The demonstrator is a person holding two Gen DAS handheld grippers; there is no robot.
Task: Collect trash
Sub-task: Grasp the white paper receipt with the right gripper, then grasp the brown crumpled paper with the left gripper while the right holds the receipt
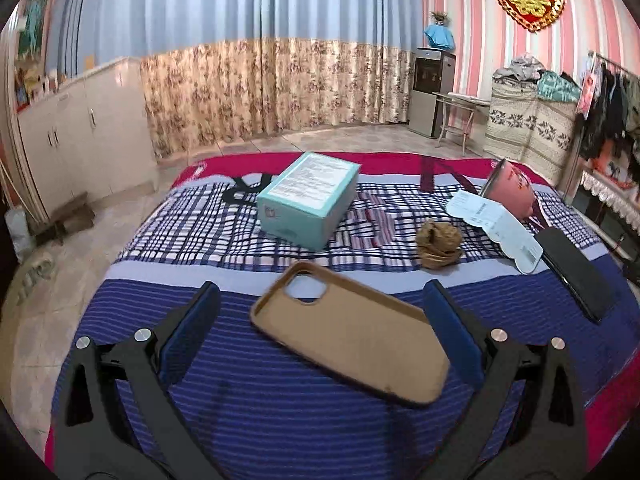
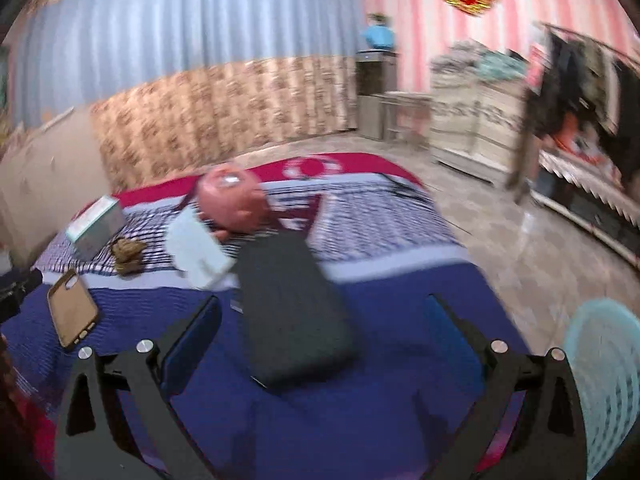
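**Ana:** Two views to go through; left wrist first. The left gripper (image 1: 318, 308) hangs with fingers spread wide and nothing between them, just above the striped bedspread (image 1: 280, 420). A tan phone case (image 1: 352, 336) lies between the fingers, untouched as far as I can tell. Past it, the crumpled brown paper wad (image 1: 439, 243) sits mid-bed, near a teal box (image 1: 310, 196), with a white paper slip (image 1: 496, 226) to its right, leaning against a pink mug (image 1: 510, 192) and a black phone (image 1: 576, 274).

**Ben:** And the right wrist?

**Ana:** Blurred. The right gripper (image 2: 322, 316) is also spread and empty, over a dark phone-like slab (image 2: 292, 312). The wad (image 2: 128, 255) is far left there, beside the box. A pale blue basket (image 2: 608, 380) shows at the lower right, off the bed; I can't see what it holds.

**Ben:** So, progress?

**Ana:** I'd judge barely begun: wad and slip lie on the bed, neither picked up. Everything remains: grasp each, carry to the basket.
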